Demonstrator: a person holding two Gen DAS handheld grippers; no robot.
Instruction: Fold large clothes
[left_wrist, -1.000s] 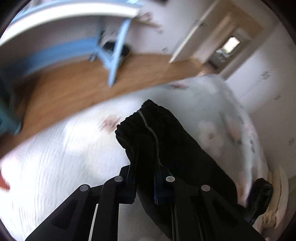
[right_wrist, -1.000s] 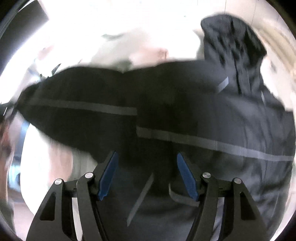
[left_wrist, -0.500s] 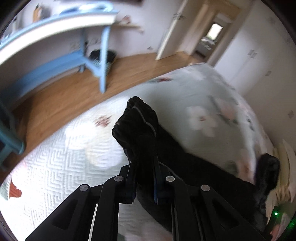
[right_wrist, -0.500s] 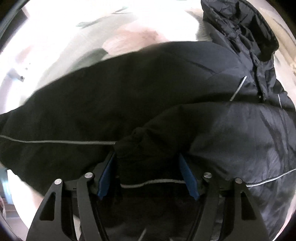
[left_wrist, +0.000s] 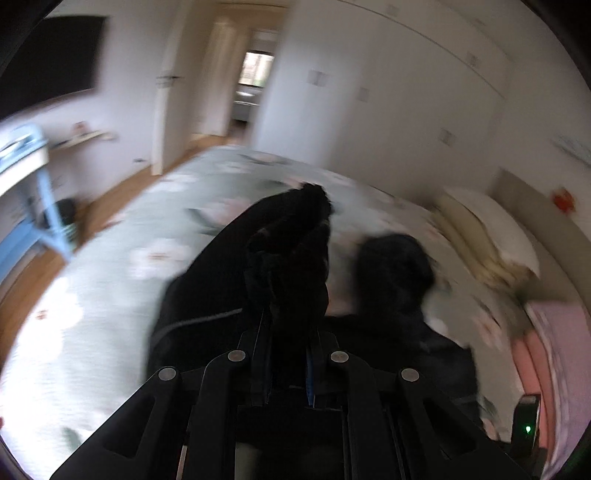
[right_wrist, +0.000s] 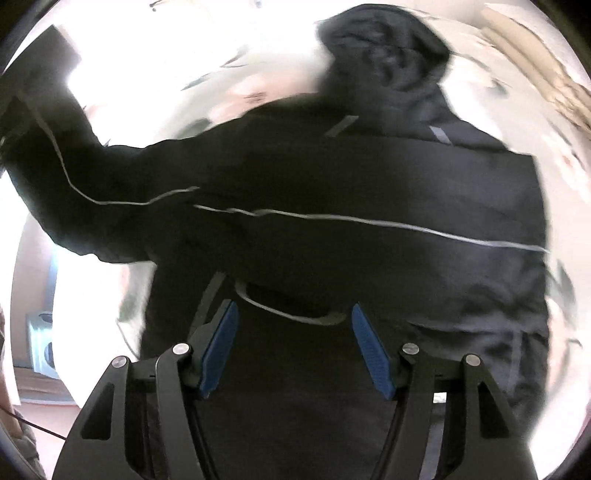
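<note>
While spread flat, black jacket (right_wrist: 332, 192) shows thin grey piping.

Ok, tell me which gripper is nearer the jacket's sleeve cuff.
Left. The left gripper is clamped on the sleeve cuff; the right gripper hangs open over the jacket body.

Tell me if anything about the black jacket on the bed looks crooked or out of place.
Yes. The black jacket lies unevenly: one sleeve is bunched and lifted off the bedspread, pinched in the left gripper. The hood sits crumpled. The right gripper is open over the body.
</note>
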